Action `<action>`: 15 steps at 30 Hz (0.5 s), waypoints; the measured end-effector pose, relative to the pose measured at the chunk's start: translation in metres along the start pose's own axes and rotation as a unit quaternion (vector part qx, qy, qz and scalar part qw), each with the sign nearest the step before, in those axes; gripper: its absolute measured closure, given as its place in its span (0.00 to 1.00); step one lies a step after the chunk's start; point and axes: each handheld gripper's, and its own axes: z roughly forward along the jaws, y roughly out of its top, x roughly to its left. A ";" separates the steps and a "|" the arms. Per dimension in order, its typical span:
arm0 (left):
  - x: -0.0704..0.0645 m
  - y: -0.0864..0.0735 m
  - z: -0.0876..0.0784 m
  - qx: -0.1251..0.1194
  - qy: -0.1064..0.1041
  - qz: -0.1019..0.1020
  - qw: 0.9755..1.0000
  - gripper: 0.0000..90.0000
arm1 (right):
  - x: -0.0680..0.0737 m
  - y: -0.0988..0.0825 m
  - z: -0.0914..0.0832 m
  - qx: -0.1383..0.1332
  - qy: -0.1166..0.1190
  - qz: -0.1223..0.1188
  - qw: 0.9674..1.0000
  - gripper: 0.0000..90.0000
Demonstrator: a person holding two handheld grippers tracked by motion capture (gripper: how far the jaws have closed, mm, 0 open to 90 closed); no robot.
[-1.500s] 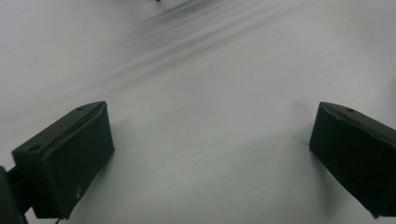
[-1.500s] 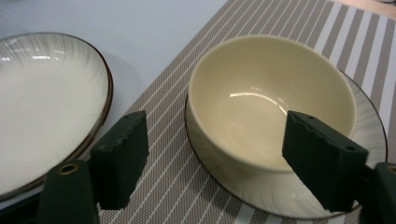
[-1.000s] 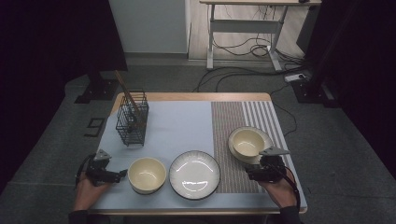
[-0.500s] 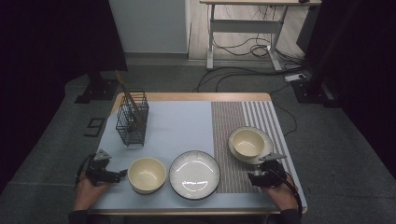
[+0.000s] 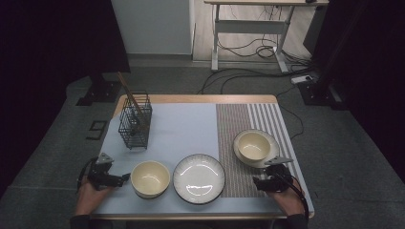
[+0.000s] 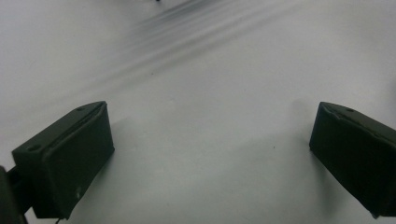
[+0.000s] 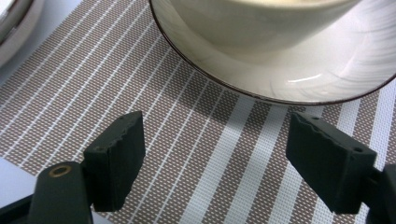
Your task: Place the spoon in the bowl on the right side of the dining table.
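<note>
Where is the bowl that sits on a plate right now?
In the high view, the bowl sits on its plate at the table's right, on the striped mat, just beyond the right claw.

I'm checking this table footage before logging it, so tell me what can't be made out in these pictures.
- Wire basket, high view: what stands in it besides the sticks is too small and dark to tell.
- Bowl on the plate, right gripper view: the top edge cuts off its inside.
- Left gripper view: the streaks at the top are blurred; what they belong to is unclear.
- High view: the room's sides are too dark.
</note>
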 end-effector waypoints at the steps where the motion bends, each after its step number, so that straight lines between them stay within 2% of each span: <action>1: 0.000 0.000 0.000 0.000 0.000 0.000 1.000 0.00 | 0.001 0.001 -0.001 -0.003 0.000 -0.002 1.000 0.23; 7: 0.000 0.000 0.000 0.000 0.000 0.000 1.000 0.00 | 0.006 0.004 -0.005 -0.013 0.009 -0.008 1.000 0.25; 15: 0.000 0.000 0.000 0.000 0.000 0.000 1.000 0.00 | 0.014 0.009 -0.011 -0.017 0.028 0.000 0.999 0.29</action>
